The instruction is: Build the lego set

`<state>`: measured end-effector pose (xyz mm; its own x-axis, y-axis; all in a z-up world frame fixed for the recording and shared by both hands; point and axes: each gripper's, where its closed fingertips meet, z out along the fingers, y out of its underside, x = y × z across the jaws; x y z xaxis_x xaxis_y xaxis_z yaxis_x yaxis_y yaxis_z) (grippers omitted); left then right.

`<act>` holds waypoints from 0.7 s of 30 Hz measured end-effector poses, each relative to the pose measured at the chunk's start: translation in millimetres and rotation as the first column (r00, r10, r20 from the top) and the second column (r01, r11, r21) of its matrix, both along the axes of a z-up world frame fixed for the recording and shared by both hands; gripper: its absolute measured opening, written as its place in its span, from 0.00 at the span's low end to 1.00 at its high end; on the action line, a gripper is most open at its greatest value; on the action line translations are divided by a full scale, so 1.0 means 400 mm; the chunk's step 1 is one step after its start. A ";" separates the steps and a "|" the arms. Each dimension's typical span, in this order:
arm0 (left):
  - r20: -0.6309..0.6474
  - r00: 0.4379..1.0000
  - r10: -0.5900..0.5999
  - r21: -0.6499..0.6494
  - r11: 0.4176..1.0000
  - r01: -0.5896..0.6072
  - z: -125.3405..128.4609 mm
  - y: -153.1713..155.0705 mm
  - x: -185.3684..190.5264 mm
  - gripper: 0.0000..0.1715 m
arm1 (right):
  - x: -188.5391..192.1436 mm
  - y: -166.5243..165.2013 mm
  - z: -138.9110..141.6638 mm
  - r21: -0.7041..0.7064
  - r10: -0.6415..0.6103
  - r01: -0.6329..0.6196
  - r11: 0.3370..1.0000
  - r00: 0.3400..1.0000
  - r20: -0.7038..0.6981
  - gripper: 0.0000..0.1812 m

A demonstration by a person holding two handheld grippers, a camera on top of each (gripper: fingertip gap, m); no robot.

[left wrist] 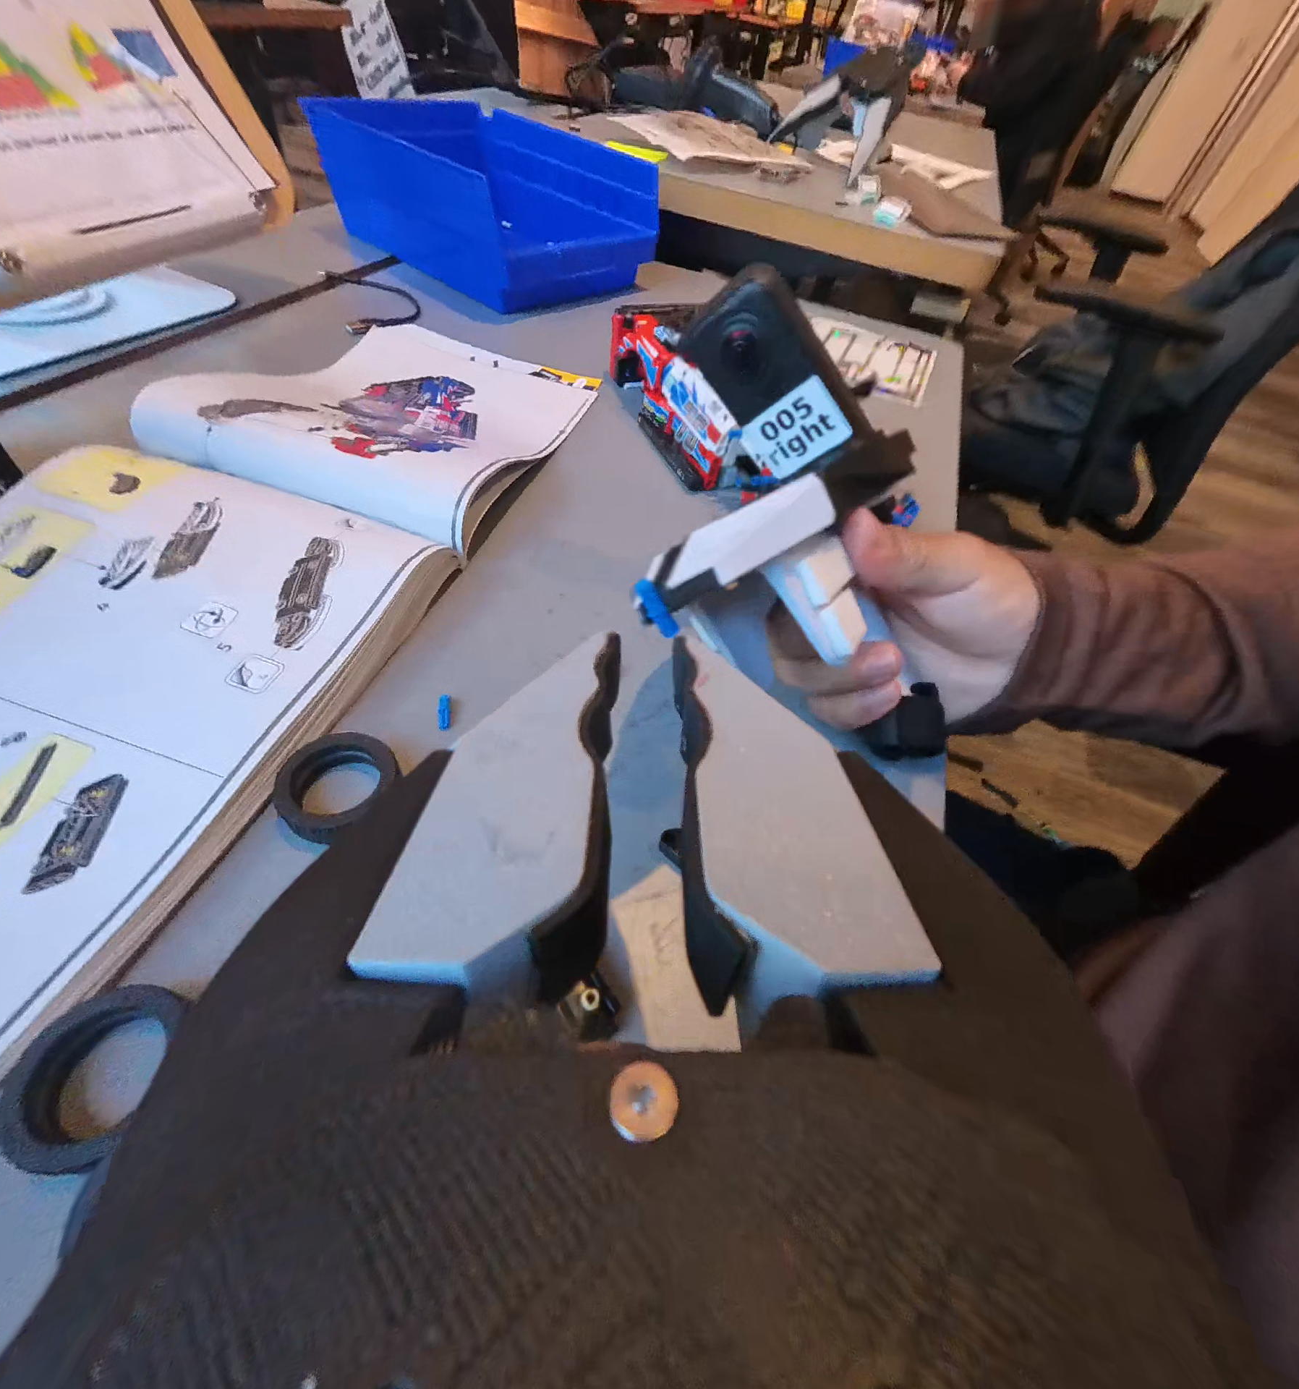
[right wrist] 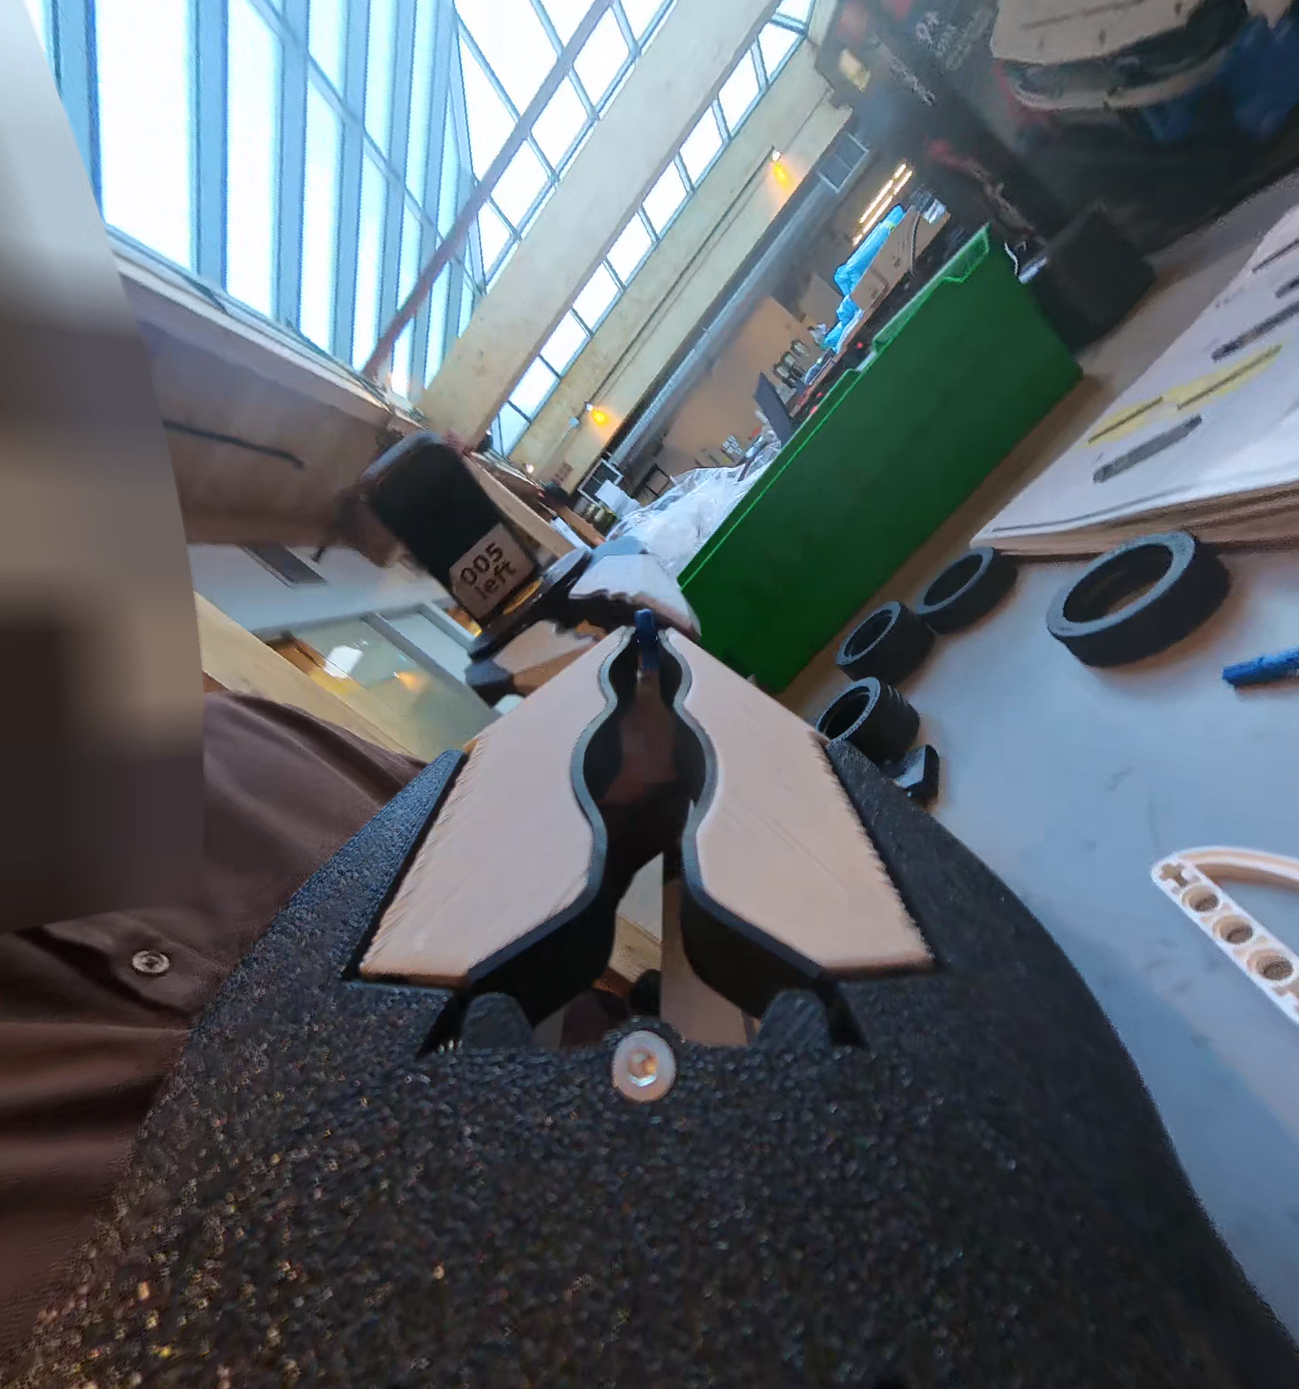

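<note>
1. The right gripper is pinching a tiny blue peg right at its tips, up in the air. The grip is only on the very end, so the peg could twist or pop out and fall.
2. The left gripper has its tips a little apart and holds nothing. It sits just beside the peg. If the two tools bump, the peg may get knocked loose.
3. Another blue peg lies on the table, next to the open book. Black tires lie near the book too and could roll if pushed.
4. The red and blue toy truck sits past the book, behind the right gripper. A dropped peg could bounce off the table edge.
</note>
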<state>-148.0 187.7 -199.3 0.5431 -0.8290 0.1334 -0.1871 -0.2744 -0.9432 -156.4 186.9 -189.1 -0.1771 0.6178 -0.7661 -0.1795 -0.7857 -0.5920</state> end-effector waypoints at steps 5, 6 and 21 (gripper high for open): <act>0.172 0.983 -0.064 -0.117 0.990 0.084 0.027 -0.015 0.005 0.08 | -0.001 -0.013 0.021 0.101 -0.034 0.033 0.994 0.999 0.008 0.02; 0.177 0.982 -0.063 -0.131 0.988 0.086 0.025 -0.014 0.004 0.08 | -0.002 -0.015 0.023 0.110 -0.035 0.034 0.993 0.999 0.007 0.02; 0.152 0.983 -0.098 -0.152 0.981 0.121 0.010 -0.034 0.012 0.04 | -0.014 -0.036 0.014 0.247 -0.060 0.042 0.968 0.996 0.068 0.02</act>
